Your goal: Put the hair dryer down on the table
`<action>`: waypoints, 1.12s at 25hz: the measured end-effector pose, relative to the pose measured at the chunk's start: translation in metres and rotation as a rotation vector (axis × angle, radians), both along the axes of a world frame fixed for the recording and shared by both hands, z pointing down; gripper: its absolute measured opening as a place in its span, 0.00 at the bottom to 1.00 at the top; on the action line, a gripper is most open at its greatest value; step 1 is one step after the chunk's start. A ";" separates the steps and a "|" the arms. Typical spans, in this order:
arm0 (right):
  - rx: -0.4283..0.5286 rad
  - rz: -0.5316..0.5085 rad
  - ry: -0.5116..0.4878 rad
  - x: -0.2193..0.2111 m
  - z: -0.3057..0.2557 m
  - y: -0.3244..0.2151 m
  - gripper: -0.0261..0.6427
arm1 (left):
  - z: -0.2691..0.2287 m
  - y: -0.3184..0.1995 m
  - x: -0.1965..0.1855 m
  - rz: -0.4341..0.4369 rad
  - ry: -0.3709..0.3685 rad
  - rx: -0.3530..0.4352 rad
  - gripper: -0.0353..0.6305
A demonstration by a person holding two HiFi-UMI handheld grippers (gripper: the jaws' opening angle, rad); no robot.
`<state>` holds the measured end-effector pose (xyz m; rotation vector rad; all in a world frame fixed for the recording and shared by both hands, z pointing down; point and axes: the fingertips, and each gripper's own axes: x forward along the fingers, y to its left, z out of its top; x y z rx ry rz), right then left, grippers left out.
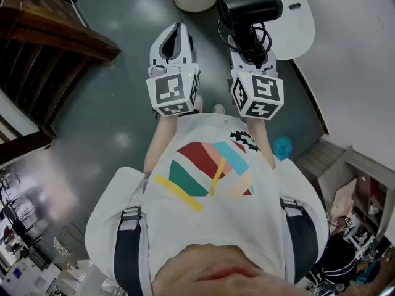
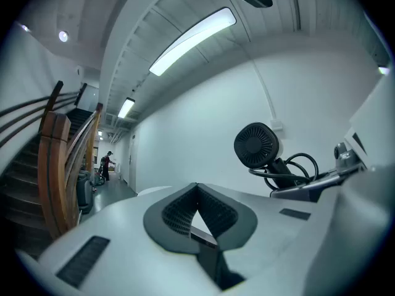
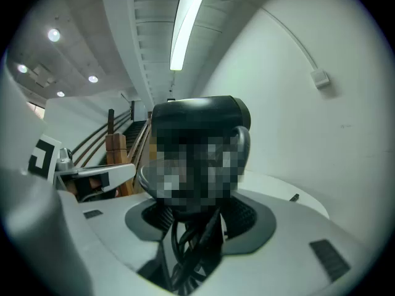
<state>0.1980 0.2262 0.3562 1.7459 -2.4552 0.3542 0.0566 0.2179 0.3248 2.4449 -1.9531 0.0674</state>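
My right gripper (image 1: 250,42) grips the dryer (image 1: 249,8) by its handle near the table (image 1: 299,32) edge; my left gripper (image 1: 178,29) is closed, empty.

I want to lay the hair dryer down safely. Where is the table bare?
The white table is mostly bare in its visible part: free room lies right of the hair dryer, between the small dark item and the near rim. It is crowded only at the right tool, where the cord loops.
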 end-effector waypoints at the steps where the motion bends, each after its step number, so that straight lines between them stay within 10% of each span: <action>1: 0.001 0.001 -0.001 -0.001 0.001 -0.001 0.37 | 0.001 -0.001 -0.002 0.001 0.000 0.000 0.07; 28: -0.002 0.013 0.021 -0.028 0.003 -0.030 0.37 | 0.002 -0.042 -0.035 0.022 0.024 -0.004 0.07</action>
